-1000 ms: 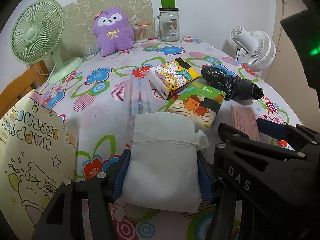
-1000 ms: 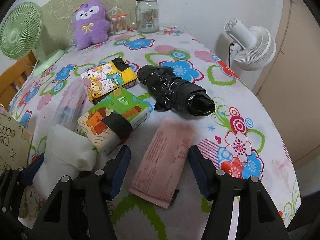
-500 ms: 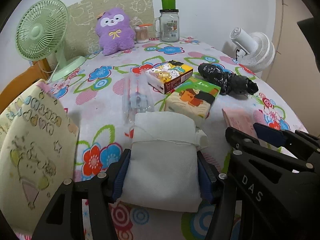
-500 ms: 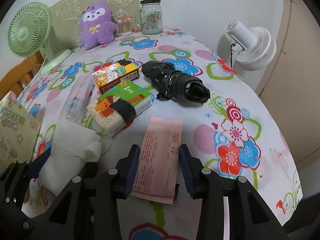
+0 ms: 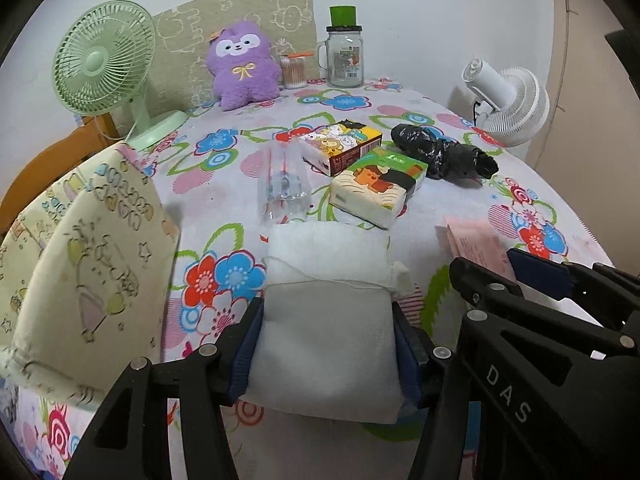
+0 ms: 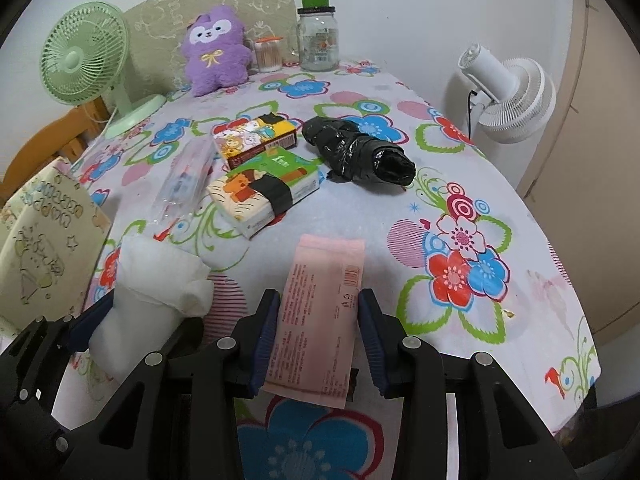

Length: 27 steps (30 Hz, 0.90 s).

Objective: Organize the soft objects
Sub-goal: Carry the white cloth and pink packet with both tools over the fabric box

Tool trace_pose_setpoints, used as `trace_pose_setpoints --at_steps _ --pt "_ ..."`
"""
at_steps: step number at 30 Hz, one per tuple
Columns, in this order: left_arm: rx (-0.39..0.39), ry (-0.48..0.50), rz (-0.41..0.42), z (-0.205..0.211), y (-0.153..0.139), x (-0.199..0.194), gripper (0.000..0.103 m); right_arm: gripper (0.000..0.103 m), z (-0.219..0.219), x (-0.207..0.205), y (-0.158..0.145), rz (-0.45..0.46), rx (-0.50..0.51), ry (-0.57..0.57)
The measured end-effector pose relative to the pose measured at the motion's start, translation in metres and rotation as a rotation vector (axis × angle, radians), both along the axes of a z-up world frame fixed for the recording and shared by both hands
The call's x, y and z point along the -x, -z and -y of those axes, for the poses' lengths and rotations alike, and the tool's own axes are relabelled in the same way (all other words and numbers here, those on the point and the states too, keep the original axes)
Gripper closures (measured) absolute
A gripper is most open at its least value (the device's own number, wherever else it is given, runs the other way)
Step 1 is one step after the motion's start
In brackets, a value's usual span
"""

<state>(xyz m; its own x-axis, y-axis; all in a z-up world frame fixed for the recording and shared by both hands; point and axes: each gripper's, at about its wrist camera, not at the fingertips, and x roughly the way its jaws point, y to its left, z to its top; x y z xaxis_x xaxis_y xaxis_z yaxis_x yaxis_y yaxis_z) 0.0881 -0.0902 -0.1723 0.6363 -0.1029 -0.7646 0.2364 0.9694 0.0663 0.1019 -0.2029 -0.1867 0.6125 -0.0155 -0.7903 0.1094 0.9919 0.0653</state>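
Left claw (image 5: pixel 326 344) closing on white towel (image 5: pixel 326 320), right claw (image 6: pixel 318 338) newly clamping pink packet (image 6: pixel 320 316).

Print on the pink packet (image 6: pixel 320 312) and jar label (image 6: pixel 322 46) illegible.

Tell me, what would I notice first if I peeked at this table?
Probably the purple plush toy sitting at the far end of the flowery tablecloth, next to the green fan on the left. Up close, the left gripper squeezes a white folded cloth, and the right gripper squeezes a pink packet. In the middle lie two cartoon tissue packs and a black wrapped bundle.
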Motion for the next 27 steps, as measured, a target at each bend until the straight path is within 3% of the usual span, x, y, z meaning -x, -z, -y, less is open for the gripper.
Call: trace_pose_setpoints --at_steps 27 --pt "0.039 0.007 0.099 -0.021 -0.079 0.055 0.043 0.060 -0.028 0.066 -0.089 0.163 0.032 -0.051"
